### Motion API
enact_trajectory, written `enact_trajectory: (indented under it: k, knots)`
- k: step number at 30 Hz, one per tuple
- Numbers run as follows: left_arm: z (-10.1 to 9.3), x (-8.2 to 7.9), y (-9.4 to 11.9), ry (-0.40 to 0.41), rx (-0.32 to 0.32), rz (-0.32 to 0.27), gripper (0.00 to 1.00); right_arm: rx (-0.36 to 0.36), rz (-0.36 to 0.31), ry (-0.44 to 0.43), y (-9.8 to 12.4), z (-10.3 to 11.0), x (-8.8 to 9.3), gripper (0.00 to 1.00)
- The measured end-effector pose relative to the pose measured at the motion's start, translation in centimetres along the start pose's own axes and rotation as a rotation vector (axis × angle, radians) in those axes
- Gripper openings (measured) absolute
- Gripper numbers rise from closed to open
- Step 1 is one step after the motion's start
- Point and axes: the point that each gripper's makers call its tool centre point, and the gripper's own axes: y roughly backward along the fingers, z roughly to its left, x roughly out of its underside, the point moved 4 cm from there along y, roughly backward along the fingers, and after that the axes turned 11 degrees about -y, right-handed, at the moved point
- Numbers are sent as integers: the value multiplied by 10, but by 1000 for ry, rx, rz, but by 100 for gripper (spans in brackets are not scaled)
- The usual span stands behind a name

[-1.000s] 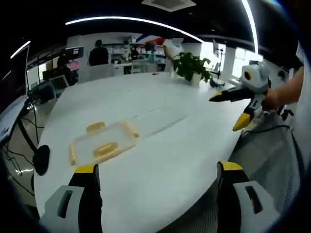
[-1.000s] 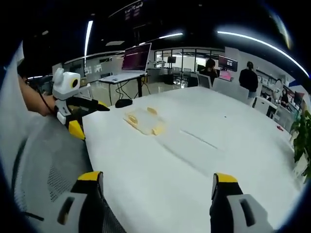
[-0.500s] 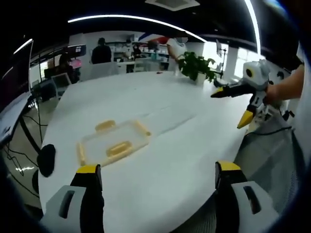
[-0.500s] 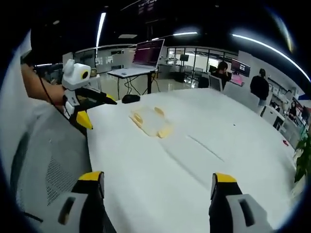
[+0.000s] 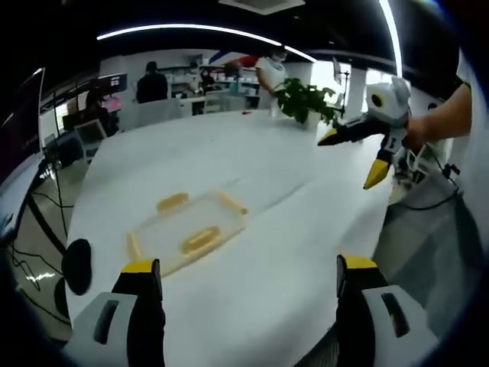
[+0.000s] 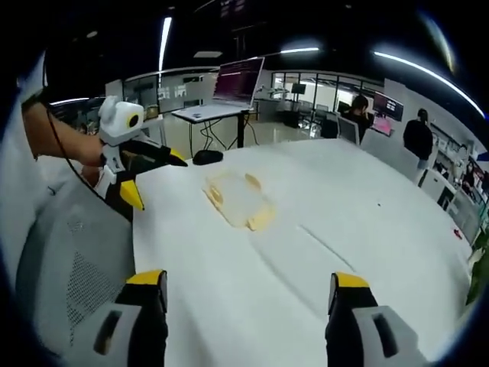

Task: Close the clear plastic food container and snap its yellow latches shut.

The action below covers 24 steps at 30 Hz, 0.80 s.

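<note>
No brand, label or writing can be read on anything in either view.

The clear plastic food container point(image 5: 187, 233) lies flat on the white surface point(image 5: 252, 176), with its yellow latches point(image 5: 200, 239) along its edges. In the left gripper view it sits ahead of the left hand-held gripper point(image 5: 243, 273), nearer that gripper's left jaw. In the right gripper view the same container point(image 6: 237, 199) lies further out on the surface point(image 6: 321, 229), ahead and a little left of centre.

The left hand-held gripper has its jaws spread wide with nothing between them; it shows again in the right gripper view point(image 6: 149, 177), held in a hand at the left, its yellow tips apart, near the surface edge and short of the container. The right hand-held gripper point(image 6: 248, 287) is likewise wide and empty; in the left gripper view point(image 5: 353, 157) it hangs above the right side of the surface, tips parted, well apart from the container.

A potted plant point(image 5: 302, 99) stands at the far end of the surface. A mesh chair back point(image 6: 72, 260) sits beside the surface. A laptop point(image 6: 237, 82) stands open on a desk behind.

Compared with a second ago, the container appears a little larger and closer to centre in both views, which fits the cameras having moved toward it; it lies the same way on the surface, and both grippers are as wide as before.
</note>
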Motion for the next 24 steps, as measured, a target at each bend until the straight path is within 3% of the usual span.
enact_trajectory:
  k: [14,24]
  knots:
    - [11,7,-6,-65,50,27,91,-47,30,57,-30,-2,-24,81]
    - [21,13,-10,-111,91,50,90,-101,57,63,-53,1,-30,80]
